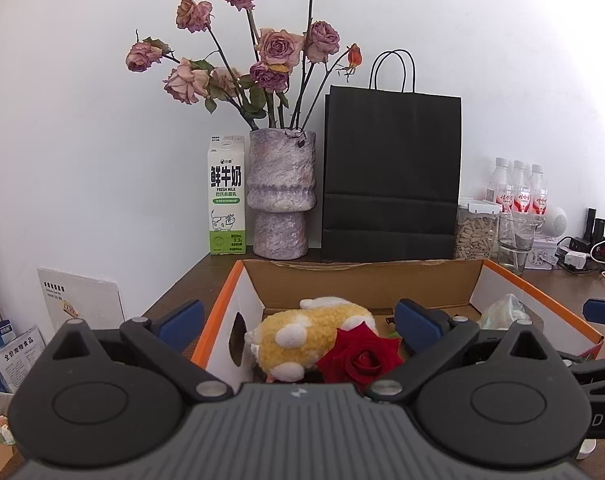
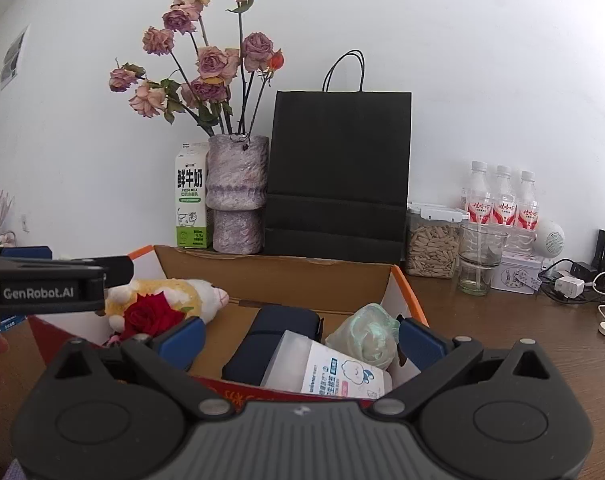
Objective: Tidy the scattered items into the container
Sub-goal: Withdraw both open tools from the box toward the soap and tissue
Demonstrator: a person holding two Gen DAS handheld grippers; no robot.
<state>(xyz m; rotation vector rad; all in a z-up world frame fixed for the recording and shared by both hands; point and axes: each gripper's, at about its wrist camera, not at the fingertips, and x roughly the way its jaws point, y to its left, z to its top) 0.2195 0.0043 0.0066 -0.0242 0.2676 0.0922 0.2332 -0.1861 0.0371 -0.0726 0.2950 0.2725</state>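
Cardboard: the box (image 2: 286, 276), orange-edged, sits ahead of and below both pairs of fingers; it is the container.
Left gripper (image 1: 298, 326): blue fingers (image 1: 182, 316) spread wide, nothing between them; the left one is outside the box's left wall, the right one over the inside.
Right gripper (image 2: 300, 338): fingers (image 2: 418, 340) spread wide and empty, one to each side of the box's near wall.
Plush toy (image 1: 306, 338): yellow and white, lying in the box between the left fingers, beyond their tips.
Red rose (image 1: 358, 360): resting against the toy, close under the left gripper body.
Dark case (image 2: 278, 336): in the box between the right fingers, with a white packet (image 2: 342, 372) leaning on it.
Crumpled bag (image 2: 366, 332): pale green, just inside the right-hand finger.
Task status: judged near complete; no loose items show on the table (image 2: 502, 340) within view, though areas outside the frames cannot be checked.
Risk one: a finger straddling the wall could catch it and drag or tip the light box.
Risk two: the two grippers sit close side by side and could knock together on withdrawal.
Risk three: the rose could be crushed if the left gripper drops lower.
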